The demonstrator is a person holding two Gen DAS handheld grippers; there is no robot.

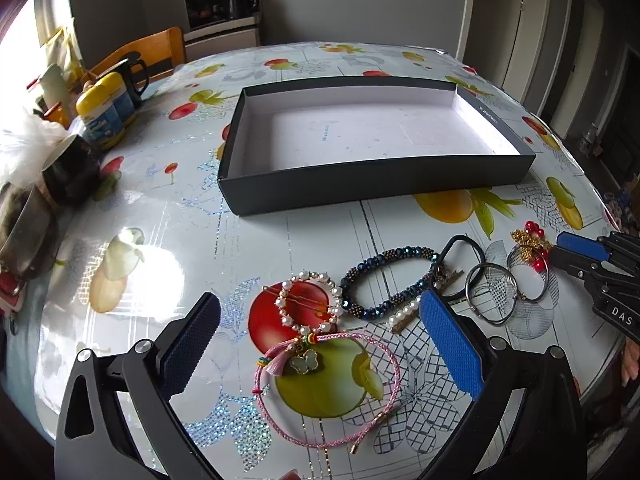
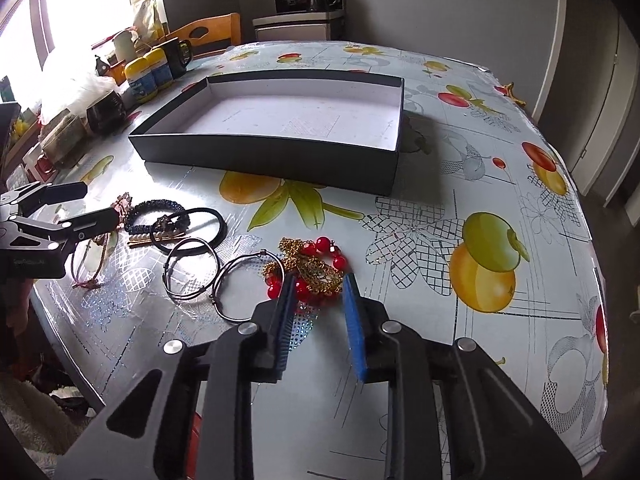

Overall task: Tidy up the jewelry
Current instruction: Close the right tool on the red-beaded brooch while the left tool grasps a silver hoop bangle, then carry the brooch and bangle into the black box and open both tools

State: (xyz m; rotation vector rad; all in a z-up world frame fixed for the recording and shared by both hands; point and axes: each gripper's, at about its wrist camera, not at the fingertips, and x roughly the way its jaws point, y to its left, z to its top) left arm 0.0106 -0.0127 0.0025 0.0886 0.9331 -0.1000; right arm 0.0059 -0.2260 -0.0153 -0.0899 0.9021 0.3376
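- Right gripper (image 2: 318,280) straddling the red-bead and gold-chain piece (image 2: 316,266), fingers narrowed to either side; firm grip on it impossible to tell.
- Left gripper (image 1: 320,312) hovering wide open above the pearl bracelet (image 1: 310,304) and pink cord bracelet (image 1: 326,390).
- Dark tray (image 1: 360,194) lying farther back on the fruit-print tablecloth (image 2: 500,200), holding no jewelry.

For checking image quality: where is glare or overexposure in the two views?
Left wrist view: window glare on the tablecloth, and the left edge is overexposed. Right wrist view: the window is blown out, and the tablecloth shines before the box.
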